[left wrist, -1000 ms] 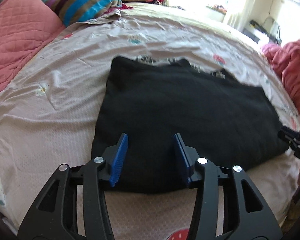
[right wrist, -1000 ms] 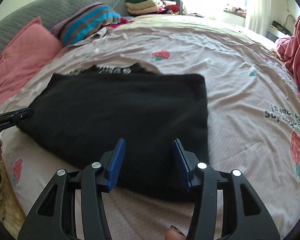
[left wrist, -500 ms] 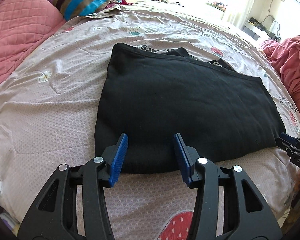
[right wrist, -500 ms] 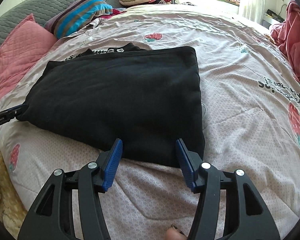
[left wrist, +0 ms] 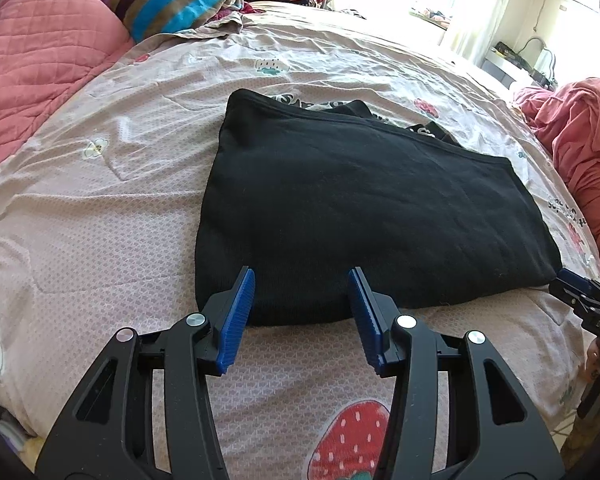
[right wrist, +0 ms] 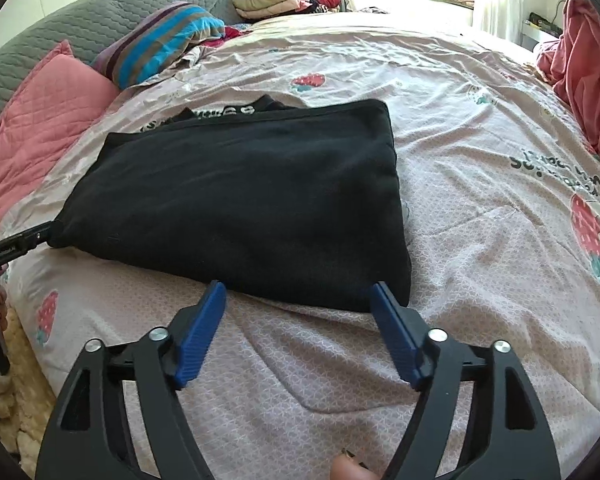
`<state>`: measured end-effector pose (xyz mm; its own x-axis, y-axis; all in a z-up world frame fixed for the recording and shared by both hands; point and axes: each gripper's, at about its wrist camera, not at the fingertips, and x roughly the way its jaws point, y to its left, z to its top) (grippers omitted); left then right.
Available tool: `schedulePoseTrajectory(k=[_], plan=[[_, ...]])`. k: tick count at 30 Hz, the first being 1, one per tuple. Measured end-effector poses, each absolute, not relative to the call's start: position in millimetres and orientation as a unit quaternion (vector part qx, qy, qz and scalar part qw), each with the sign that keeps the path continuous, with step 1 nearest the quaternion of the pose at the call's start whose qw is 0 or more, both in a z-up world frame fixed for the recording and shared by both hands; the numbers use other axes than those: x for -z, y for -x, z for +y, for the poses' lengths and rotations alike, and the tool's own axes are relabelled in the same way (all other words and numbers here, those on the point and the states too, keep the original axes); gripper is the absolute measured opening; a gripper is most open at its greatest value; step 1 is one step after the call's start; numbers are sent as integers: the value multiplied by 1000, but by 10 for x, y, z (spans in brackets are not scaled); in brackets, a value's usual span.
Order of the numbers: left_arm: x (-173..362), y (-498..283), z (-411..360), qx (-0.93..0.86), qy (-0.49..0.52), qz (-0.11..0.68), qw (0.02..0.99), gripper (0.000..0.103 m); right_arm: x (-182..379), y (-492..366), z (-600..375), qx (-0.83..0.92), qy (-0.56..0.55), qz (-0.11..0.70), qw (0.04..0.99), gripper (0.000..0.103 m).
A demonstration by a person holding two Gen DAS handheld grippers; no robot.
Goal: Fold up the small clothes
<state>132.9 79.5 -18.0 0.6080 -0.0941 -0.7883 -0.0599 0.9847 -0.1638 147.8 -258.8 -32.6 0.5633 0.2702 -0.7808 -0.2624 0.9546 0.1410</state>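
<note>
Both grippers have backed off toward the bed's near edge. Left wrist: I'm holding the left gripper [left wrist: 301,312] open-jawed over the folded black garment [left wrist: 364,208]'s near edge on the strawberry-print bedsheet [left wrist: 100,216]. Right wrist: I'm spreading the right gripper [right wrist: 298,322] wider, empty, just short of the garment's hem.

Only legible bit is "DAS" on the right tongs [left wrist: 584,300]; lettering on the black garment [right wrist: 244,200] and bedsheet [right wrist: 480,140] looks mirrored, probably unreadable.

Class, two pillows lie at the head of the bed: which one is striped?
The blue, brown and purple striped pillow, farther back; the quilted pink pillow beside it is plain.
</note>
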Motion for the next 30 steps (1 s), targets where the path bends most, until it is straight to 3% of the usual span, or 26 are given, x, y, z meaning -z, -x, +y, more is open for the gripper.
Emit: schedulePoseTrajectory(k=[6, 8, 11, 13, 21, 30], plan=[[131, -1244, 804, 11, 94, 439, 893, 48, 204, -1416, -2552, -159, 1, 429, 889, 76], [111, -1217, 812, 7, 94, 438, 894, 52, 174, -1396, -2531, -162, 2, 425, 890, 86], [65, -1159, 841, 1, 96, 431, 897, 58, 122, -1364, -2489, -168, 2, 418, 893, 87], [28, -1122, 857, -3, 96, 427, 899, 68, 93, -1346, -2447, -173, 6, 415, 893, 89], [-151, -968, 895, -22, 86, 406, 910, 92, 16, -1304, -2284, -190, 16, 404, 895, 95], [-220, -856, 982, -37, 84, 398, 913, 93, -91, -1230, -2098, -210, 25, 384, 899, 98]])
